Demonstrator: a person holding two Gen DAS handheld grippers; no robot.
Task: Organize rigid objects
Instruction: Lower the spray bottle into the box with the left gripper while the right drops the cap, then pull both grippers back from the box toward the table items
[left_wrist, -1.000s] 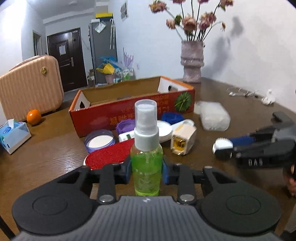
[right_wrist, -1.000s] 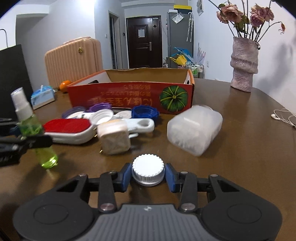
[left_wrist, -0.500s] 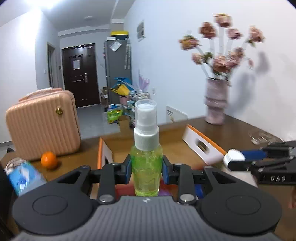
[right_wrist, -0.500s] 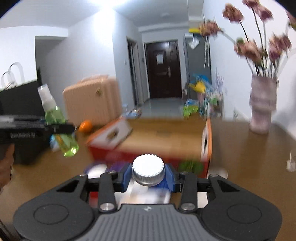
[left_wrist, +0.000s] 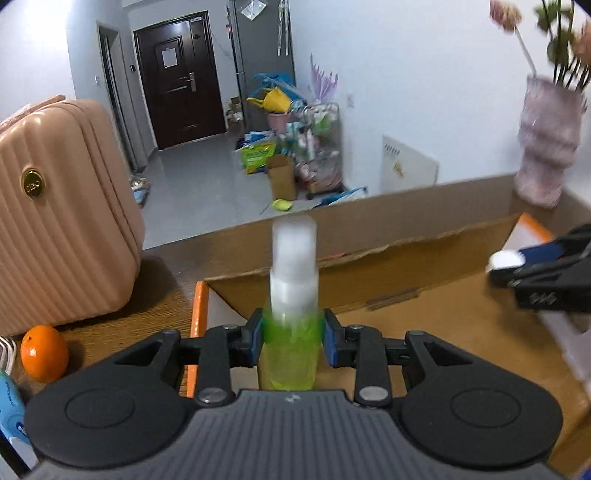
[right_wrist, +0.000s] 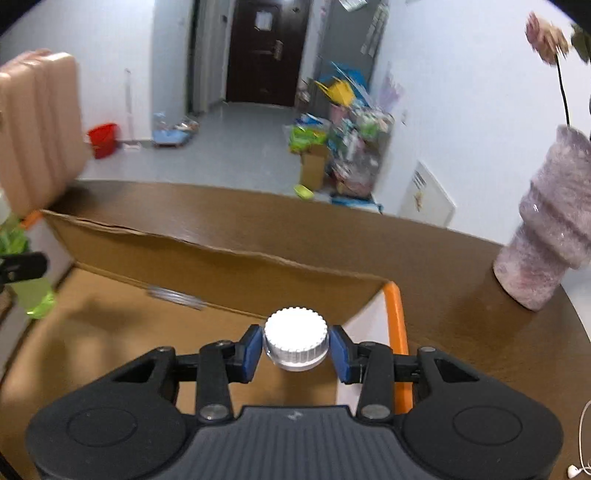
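Note:
My left gripper (left_wrist: 293, 341) is shut on a green spray bottle (left_wrist: 291, 347) with a white pump top, held upright over the left end of the open cardboard box (left_wrist: 424, 236). My right gripper (right_wrist: 295, 350) is shut on a white ribbed cap (right_wrist: 295, 341) over the right end of the same box (right_wrist: 221, 254). The right gripper with the cap also shows at the right edge of the left wrist view (left_wrist: 535, 273). The green bottle shows at the left edge of the right wrist view (right_wrist: 26, 291).
A pink suitcase (left_wrist: 62, 210) and an orange (left_wrist: 44, 352) stand left of the box. A purple vase (right_wrist: 546, 236) with flowers stands on the brown table (right_wrist: 461, 295) to the right. A white cable (right_wrist: 581, 443) lies at the table's right edge.
Both grippers have lifted their objects off the table and moved forward over the open box. The other table items have dropped out of view.

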